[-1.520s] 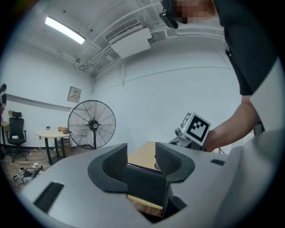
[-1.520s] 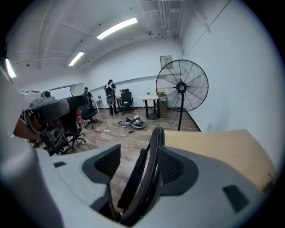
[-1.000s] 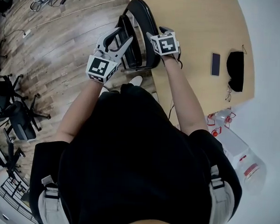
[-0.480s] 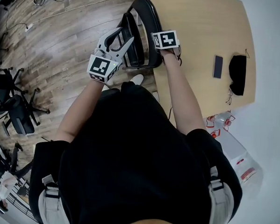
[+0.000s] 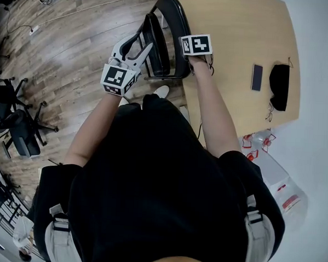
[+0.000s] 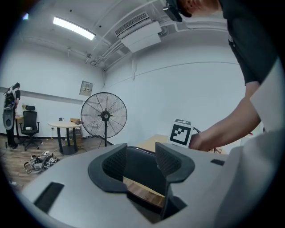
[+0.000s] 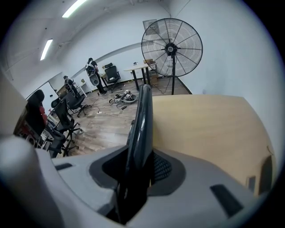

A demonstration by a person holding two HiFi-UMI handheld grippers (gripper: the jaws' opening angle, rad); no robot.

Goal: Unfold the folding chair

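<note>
Your folding chair [image 5: 160, 51] is still folded flat. It stands upright on the wooden floor [image 5: 75, 52] and leans against the edge of the light wooden counter [image 5: 240, 27], right in front of you. Your right gripper [image 7: 142, 171] comes down steeply on the chair's top rim. Its jaws have just been closing, and the thin black edge of the backrest [image 7: 141, 116] now runs straight up between them, pinched against the meshed pad on the right side. Your left gripper [image 6: 141, 160] reaches in nearly level from the floor side, a little lower on the chair. Its jaws stand partly spread, and a black part of the chair fills the gap from pad to pad, so they grip it. A strip of wood shows beneath that part. On the counter, well apart from the chair, a dark phone [image 5: 257, 76] lies beside a black cloth item [image 5: 278, 84]. A large pedestal fan [image 6: 103, 116] stands across the room, and office chairs [image 5: 21, 131] stand on the floor to your left.
</note>
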